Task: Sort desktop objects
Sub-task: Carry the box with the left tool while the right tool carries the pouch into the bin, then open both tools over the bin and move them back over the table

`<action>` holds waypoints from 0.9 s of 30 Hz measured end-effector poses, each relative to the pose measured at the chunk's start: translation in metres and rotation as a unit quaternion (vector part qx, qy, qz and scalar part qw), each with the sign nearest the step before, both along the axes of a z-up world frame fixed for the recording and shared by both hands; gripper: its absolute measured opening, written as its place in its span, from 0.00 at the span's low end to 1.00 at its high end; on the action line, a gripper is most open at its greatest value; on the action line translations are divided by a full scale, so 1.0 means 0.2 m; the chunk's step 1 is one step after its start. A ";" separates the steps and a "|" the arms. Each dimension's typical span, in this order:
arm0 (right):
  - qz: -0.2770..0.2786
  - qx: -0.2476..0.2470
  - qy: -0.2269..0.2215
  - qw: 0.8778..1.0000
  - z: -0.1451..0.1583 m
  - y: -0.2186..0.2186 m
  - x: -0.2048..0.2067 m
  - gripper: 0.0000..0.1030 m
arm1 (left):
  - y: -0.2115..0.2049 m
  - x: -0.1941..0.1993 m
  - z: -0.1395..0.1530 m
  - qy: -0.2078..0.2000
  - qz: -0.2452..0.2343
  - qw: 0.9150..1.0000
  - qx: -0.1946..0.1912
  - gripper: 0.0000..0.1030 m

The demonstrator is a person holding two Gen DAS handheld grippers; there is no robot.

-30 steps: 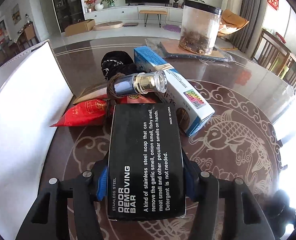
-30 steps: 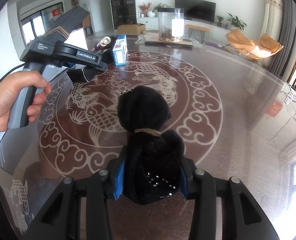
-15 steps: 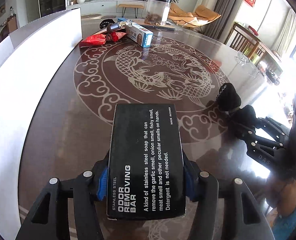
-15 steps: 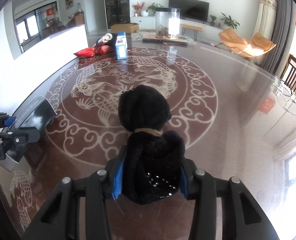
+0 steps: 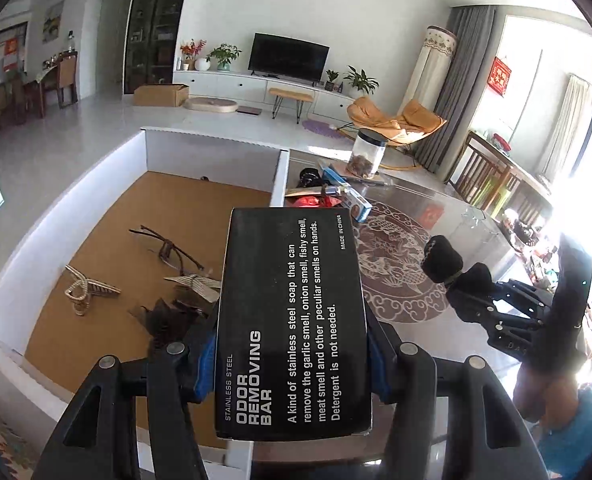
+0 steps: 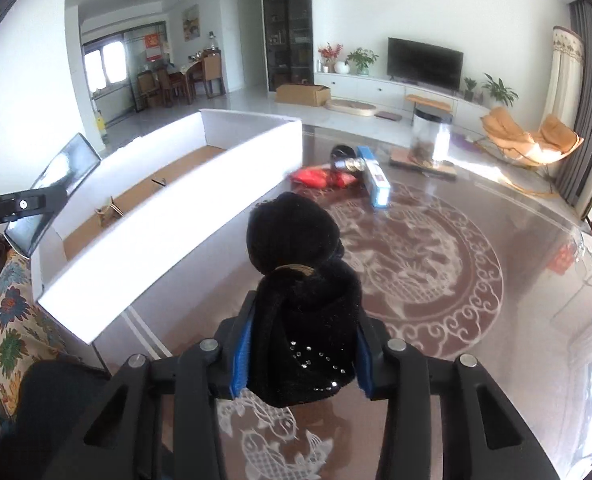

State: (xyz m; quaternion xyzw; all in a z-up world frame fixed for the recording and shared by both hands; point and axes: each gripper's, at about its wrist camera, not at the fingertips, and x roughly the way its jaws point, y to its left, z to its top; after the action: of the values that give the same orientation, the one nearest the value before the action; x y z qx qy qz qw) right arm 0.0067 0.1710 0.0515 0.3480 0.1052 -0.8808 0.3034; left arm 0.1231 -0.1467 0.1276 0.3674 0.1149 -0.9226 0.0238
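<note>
My left gripper (image 5: 292, 360) is shut on a black box (image 5: 292, 300) printed "Odor Removing Bar". It hangs over the near right corner of a white-walled sorting box (image 5: 212, 156) with a brown cardboard floor. My right gripper (image 6: 300, 356) holds a black fuzzy pouch (image 6: 296, 248) tied with a band, and its jaws are closing on it. It hovers over the patterned table (image 6: 456, 280), just right of the sorting box (image 6: 184, 248). The left wrist view shows the right gripper (image 5: 468, 292) with the pouch (image 5: 440, 258) off to the right.
Glasses (image 5: 168, 250), hair clips (image 5: 84, 290) and a dark item lie inside the sorting box. At the table's far side sit a red packet (image 6: 320, 178), a blue-white carton (image 6: 376, 182), a small bottle (image 6: 348, 165) and a clear jar (image 6: 430, 136).
Both grippers rose and swung away from the far pile toward the sorting box. The left one now hangs over the box's inside; the right one came up beside its wall. Both kept their objects.
</note>
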 end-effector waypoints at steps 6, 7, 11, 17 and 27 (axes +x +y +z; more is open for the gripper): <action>0.124 -0.058 -0.017 0.990 0.18 -0.83 -0.15 0.41 | -0.56 -0.09 -0.16 -0.071 0.080 0.994 -0.020 0.56; 0.144 -0.064 -0.032 0.987 0.16 -0.97 -0.17 0.41 | -0.62 -0.11 -0.21 -0.088 0.090 0.992 -0.018 0.57; 0.208 -0.053 -0.118 0.970 -0.03 -1.46 -0.23 0.51 | -0.78 -0.14 -0.38 -0.150 0.142 0.978 -0.014 0.85; 0.193 -0.102 -0.183 0.959 -0.15 -1.52 -0.27 0.87 | -0.71 -0.04 -0.39 -0.130 0.151 0.980 -0.008 0.89; 0.039 -0.048 -0.020 0.998 -0.10 -0.28 -0.14 1.00 | 0.15 0.02 -0.07 -0.036 0.019 0.999 -0.030 0.93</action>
State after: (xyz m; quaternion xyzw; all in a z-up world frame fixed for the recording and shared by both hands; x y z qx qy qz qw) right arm -0.0218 0.1151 0.0312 0.3459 0.0700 -0.8652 0.3562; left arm 0.1272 -0.1170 0.1129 0.3974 0.0937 -0.9111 0.0567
